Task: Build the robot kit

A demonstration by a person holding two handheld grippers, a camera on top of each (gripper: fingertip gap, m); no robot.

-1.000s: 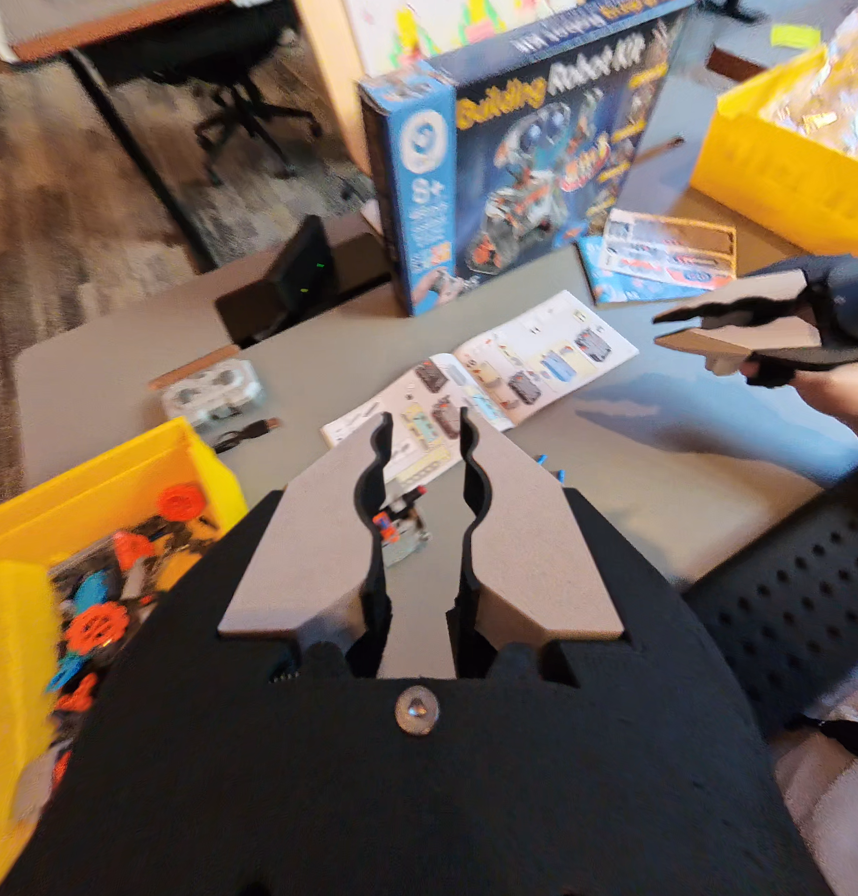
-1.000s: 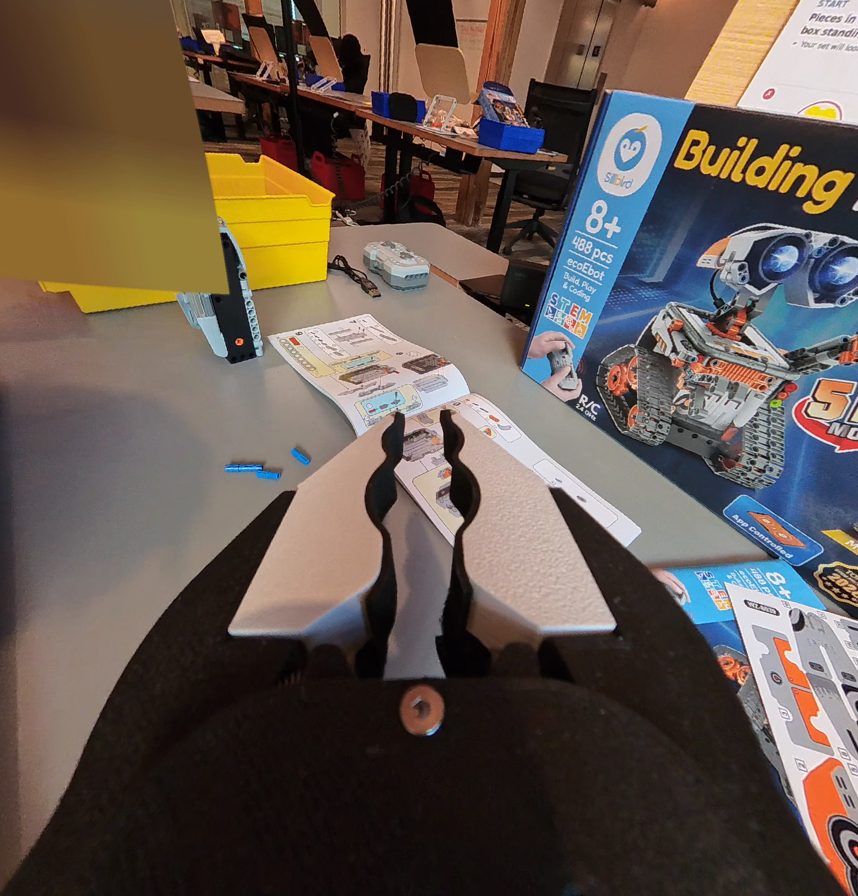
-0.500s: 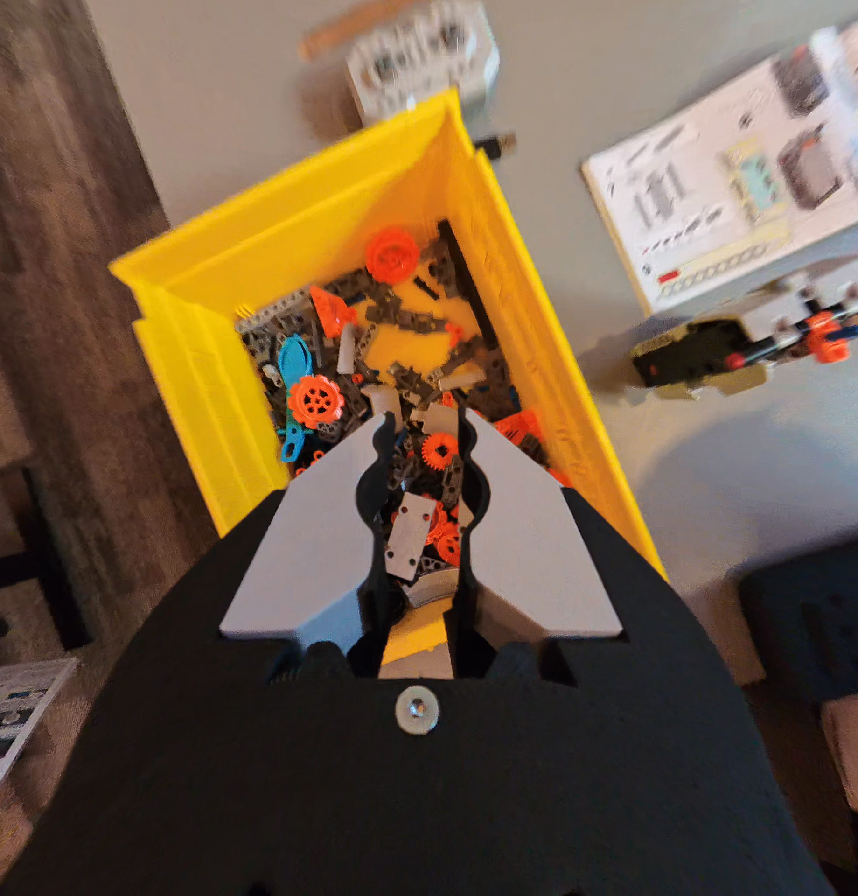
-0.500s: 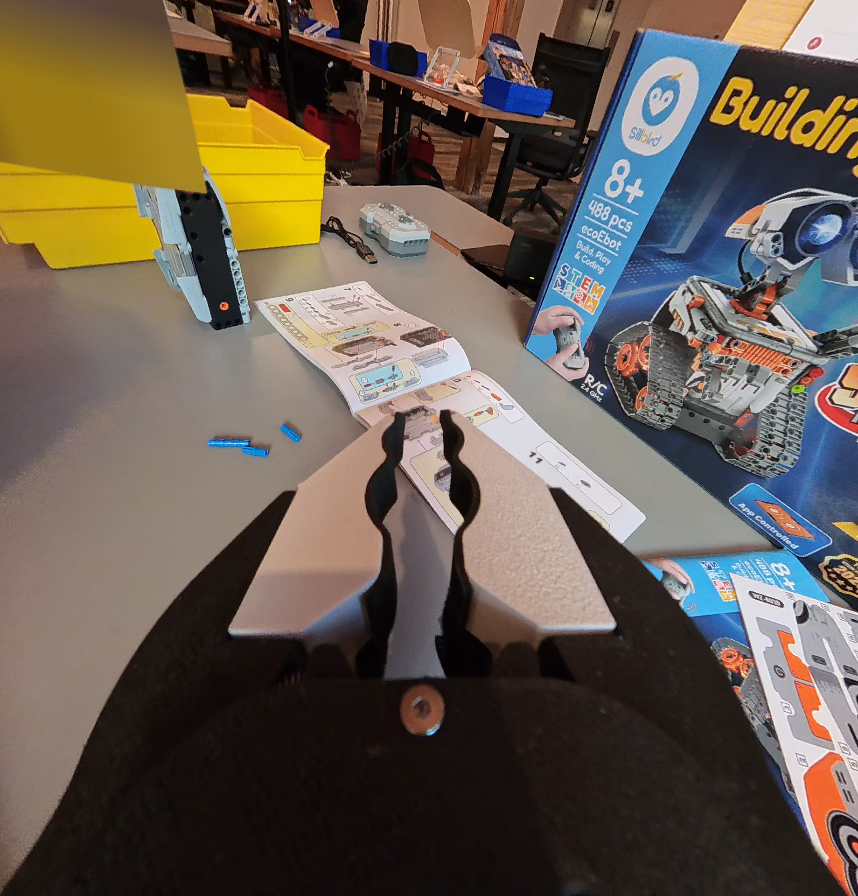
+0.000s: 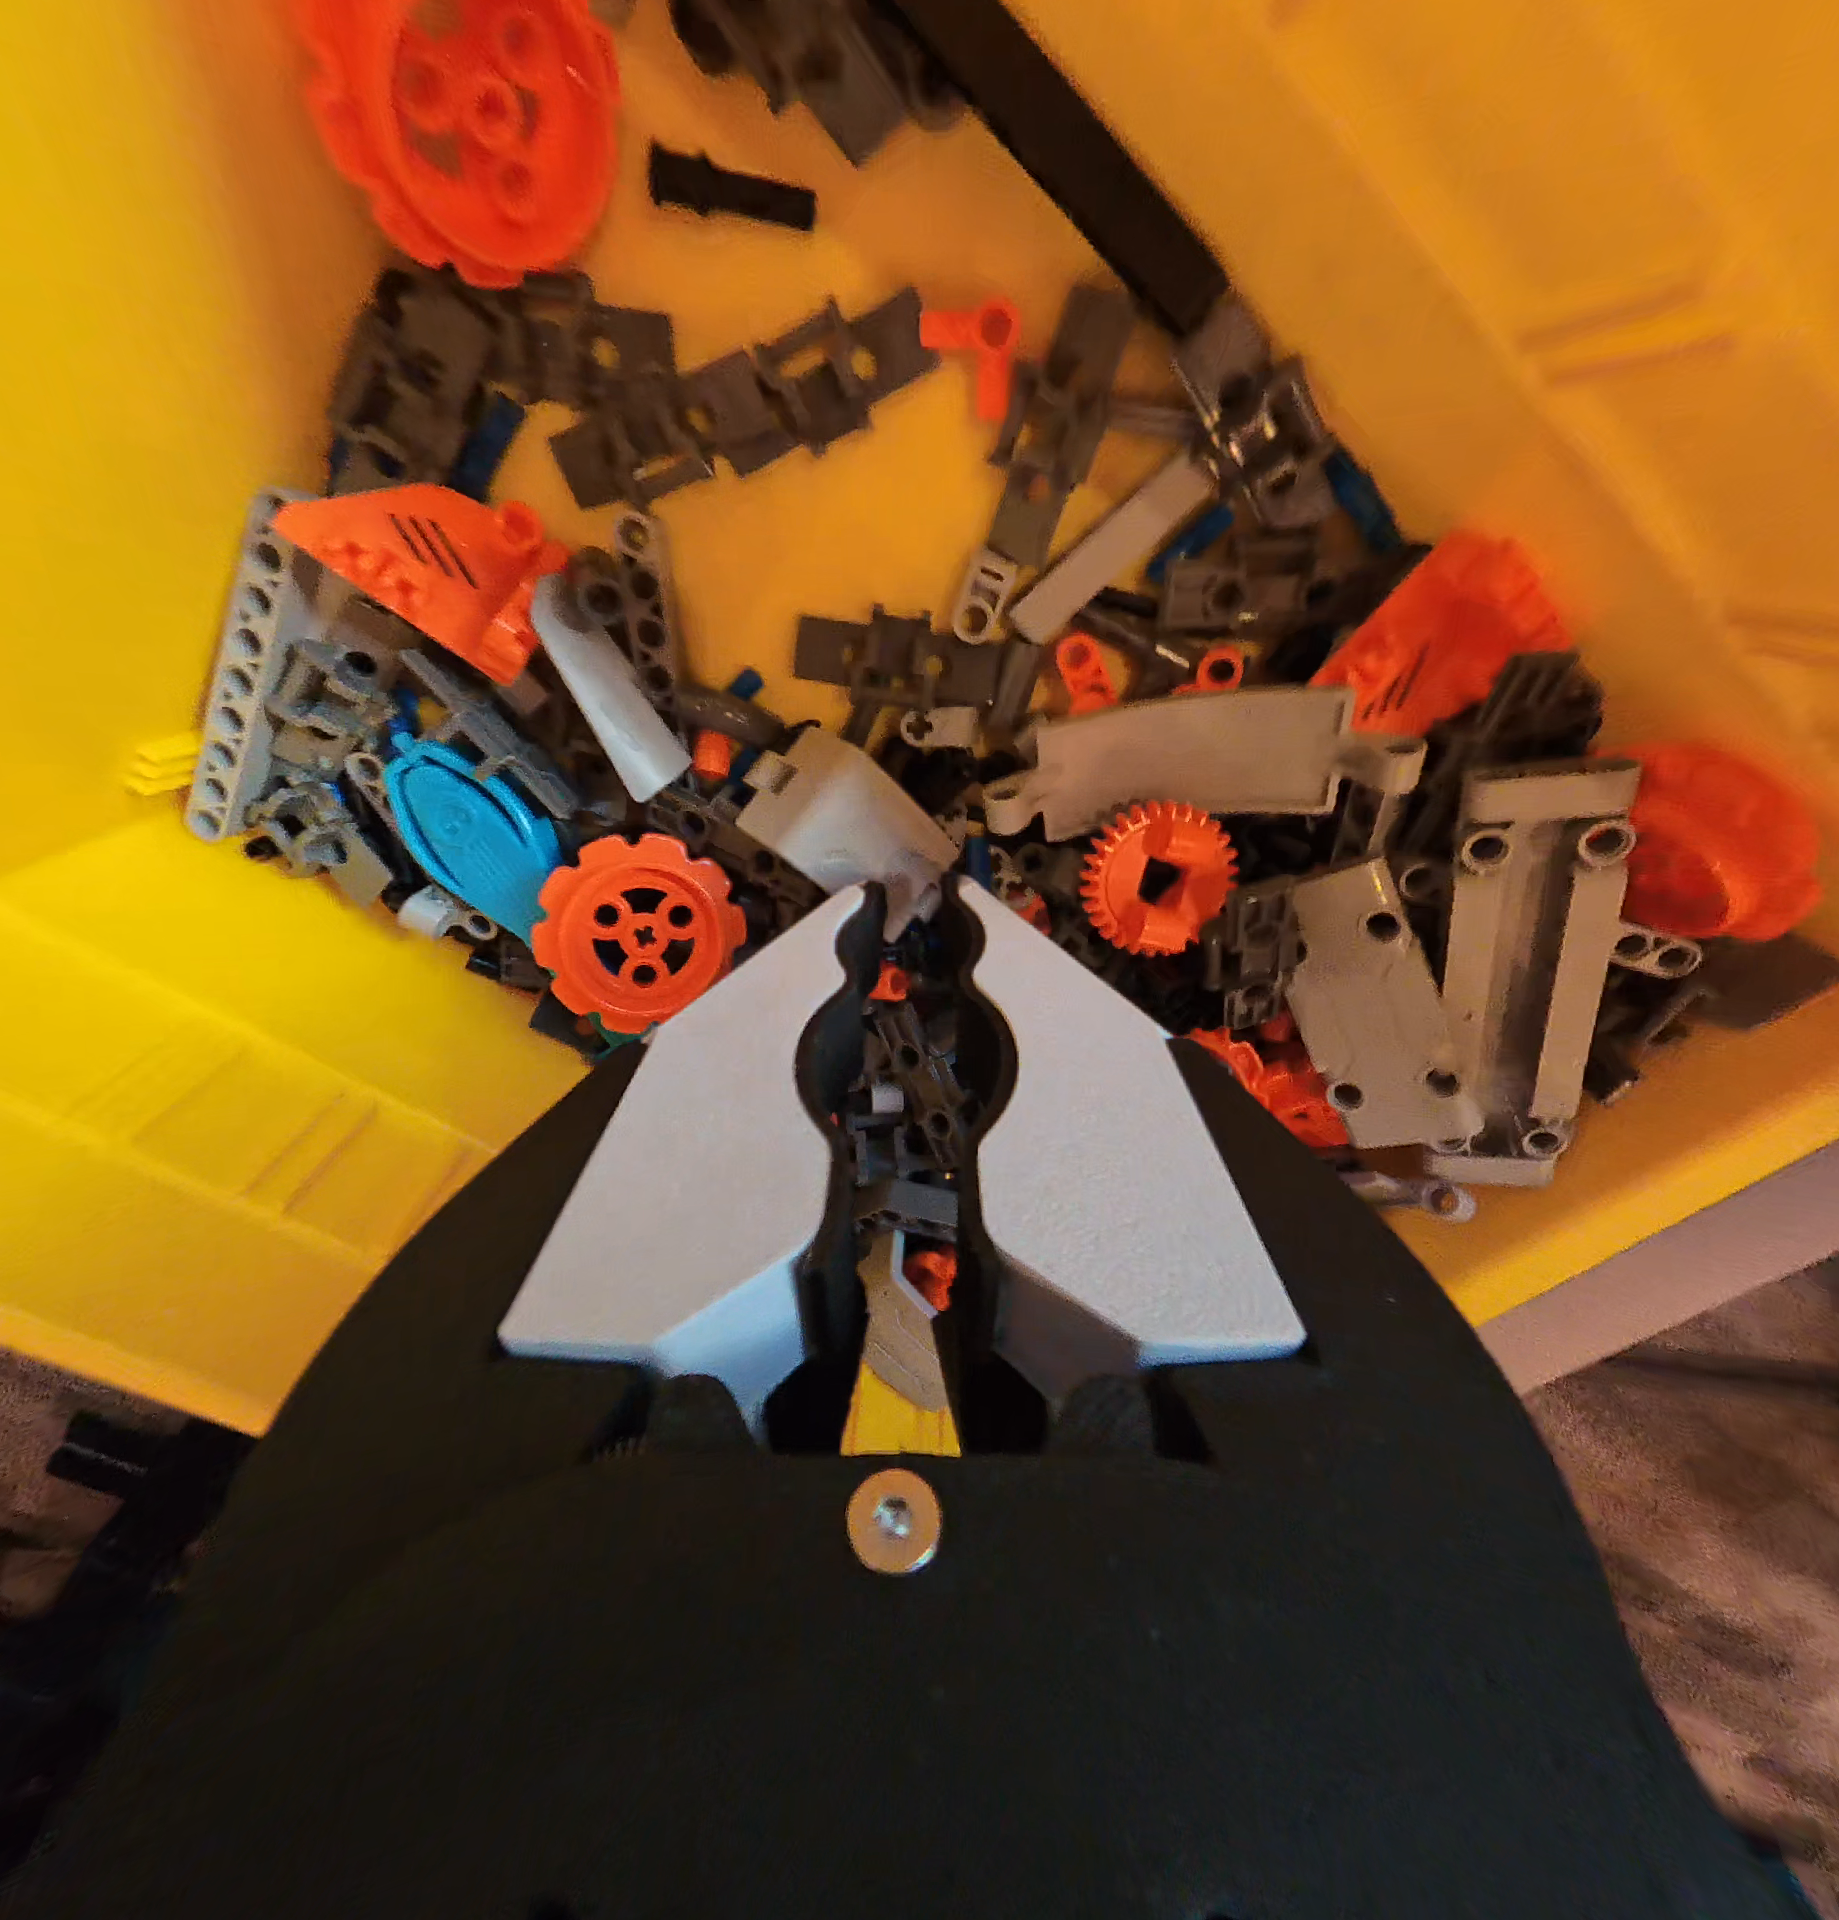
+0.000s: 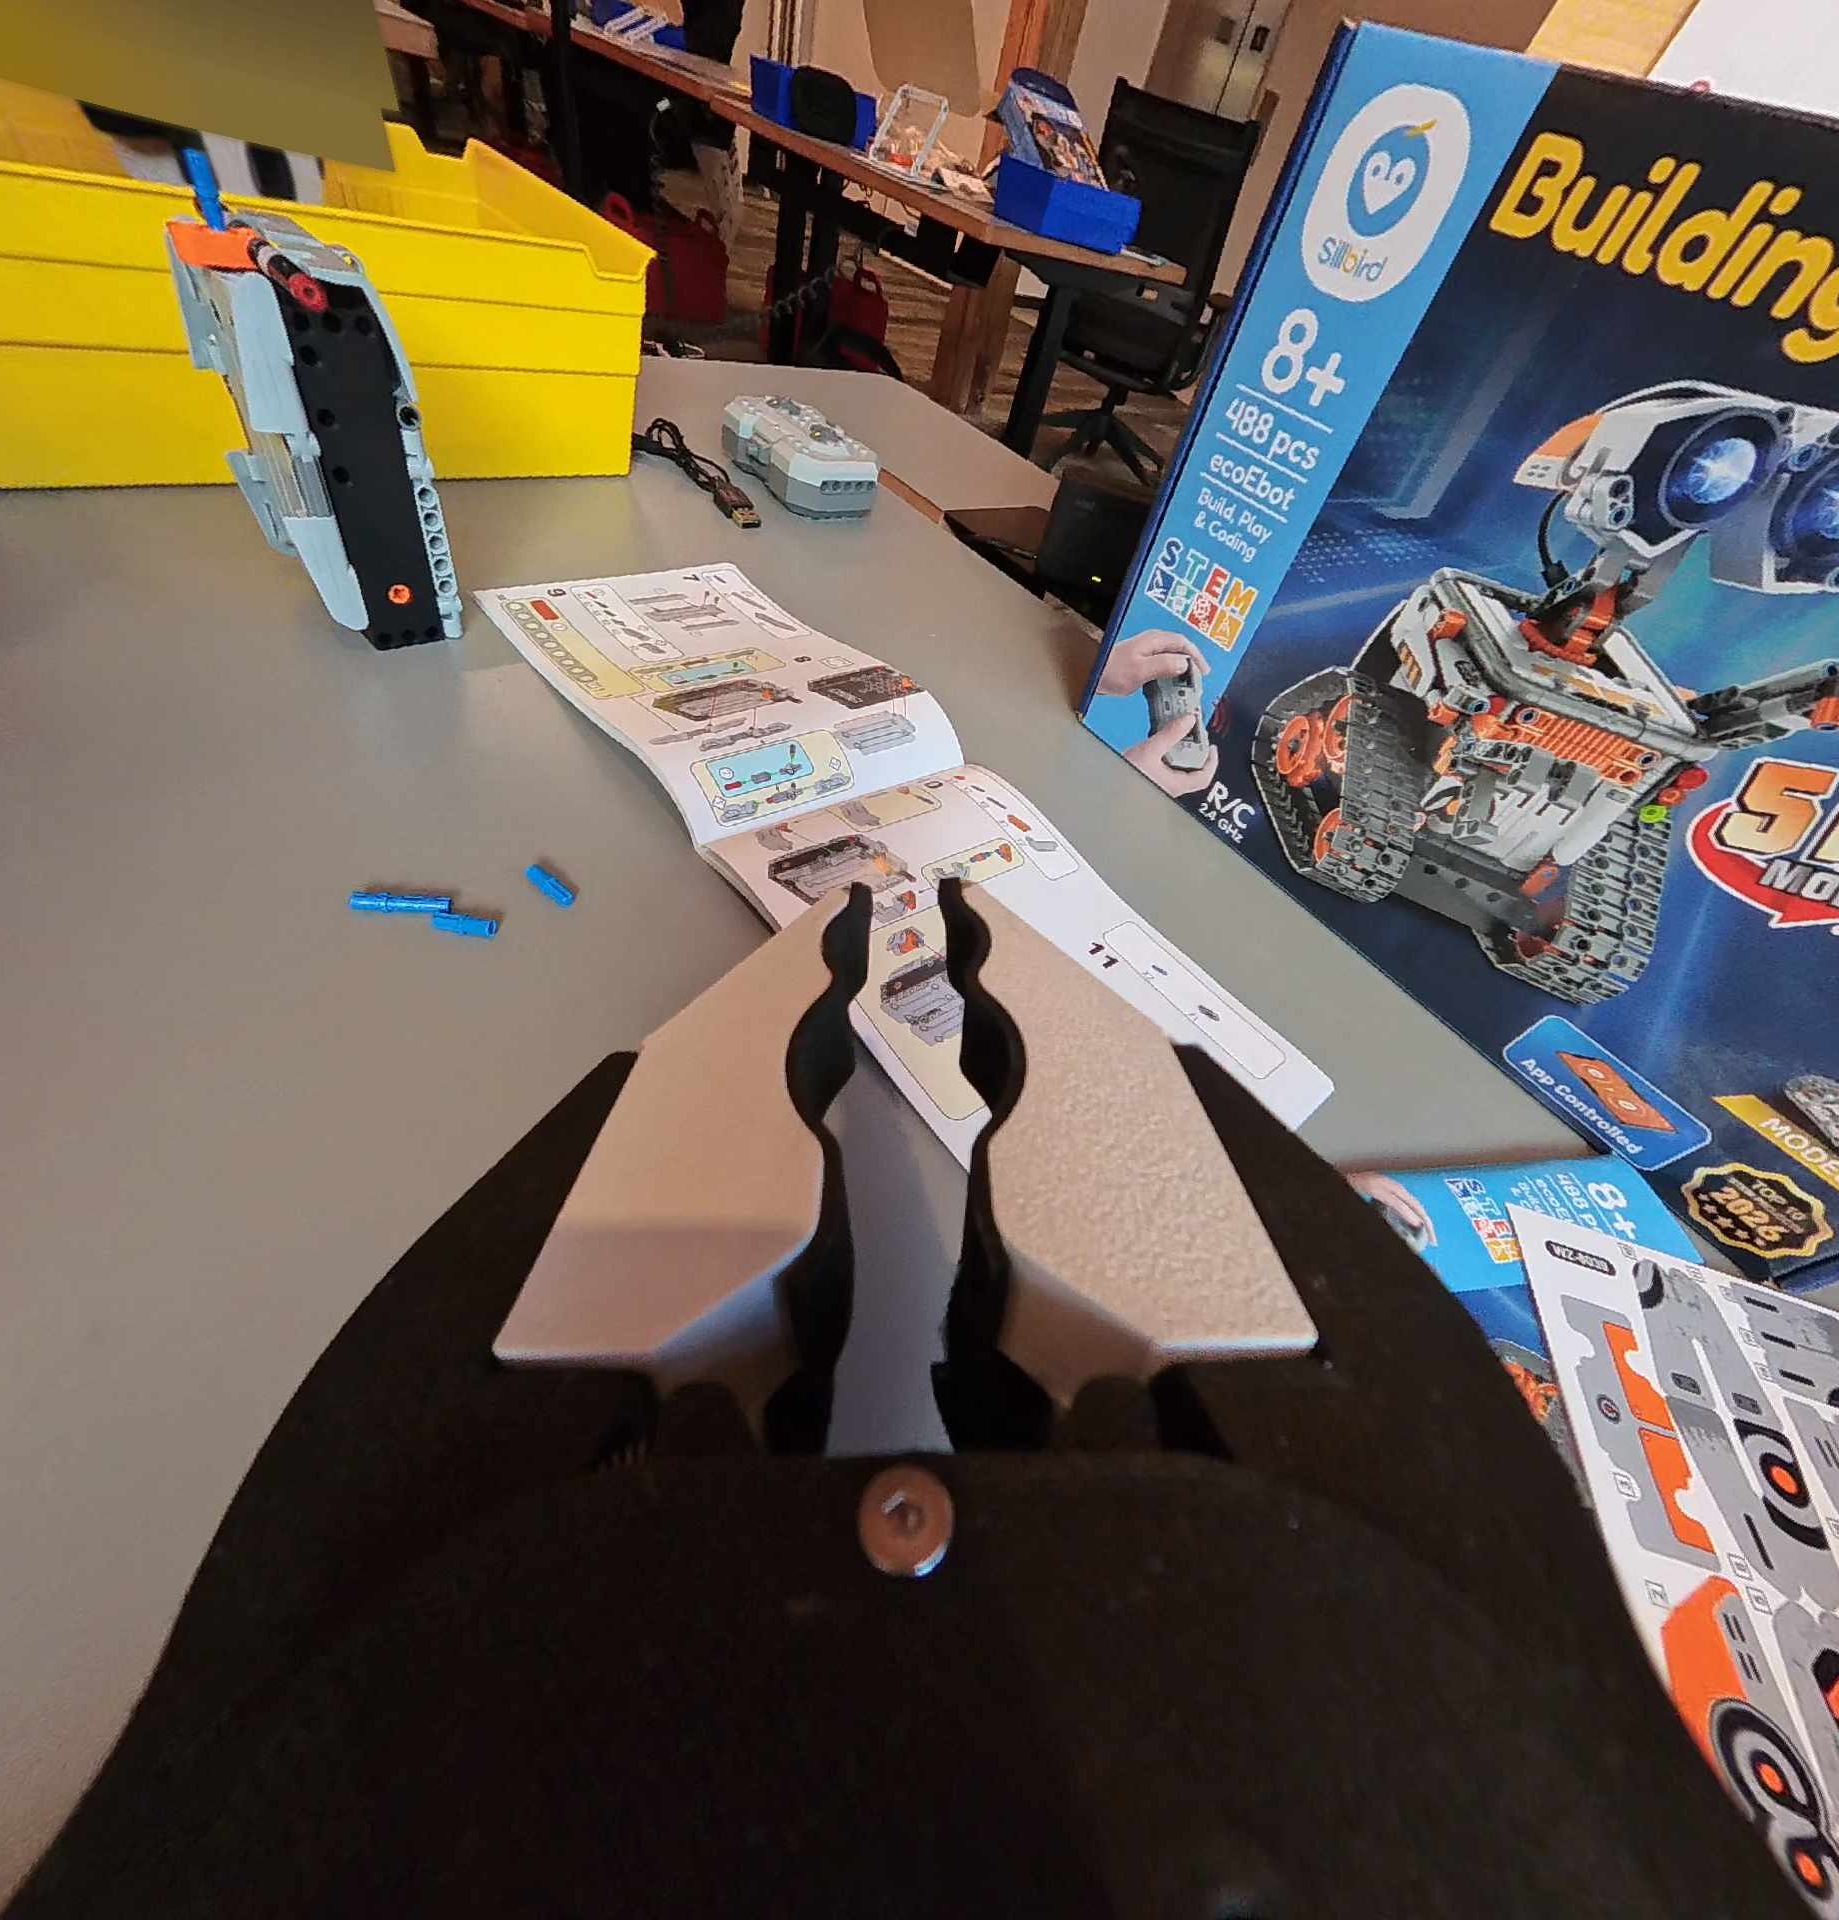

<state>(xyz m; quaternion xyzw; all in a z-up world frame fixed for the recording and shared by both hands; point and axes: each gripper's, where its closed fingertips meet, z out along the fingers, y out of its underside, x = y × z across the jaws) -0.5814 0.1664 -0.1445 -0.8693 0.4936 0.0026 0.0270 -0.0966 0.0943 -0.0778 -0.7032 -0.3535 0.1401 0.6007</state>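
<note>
The left gripper (image 5: pixel 908 894), narrowly parted and empty, hovers over loose parts in the yellow bin (image 5: pixel 115 364); the right gripper (image 6: pixel 904 896), likewise narrow and empty, hangs above the instruction booklet (image 6: pixel 790 727) on the table (image 6: pixel 219 831).

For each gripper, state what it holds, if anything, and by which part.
Neither holds anything. The left gripper hangs open over the yellow plastic bin; the right gripper, open, hangs over the paper instruction booklet.

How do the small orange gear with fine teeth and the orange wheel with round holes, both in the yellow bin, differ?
The orange gear has many fine, pointed teeth; the orange wheel has a few broad, rounded lobes. The gear's centre is a solid hub with a dark hole; the wheel has round holes around a cross. Both lie flat in the yellow bin, beside the left tool.
</note>
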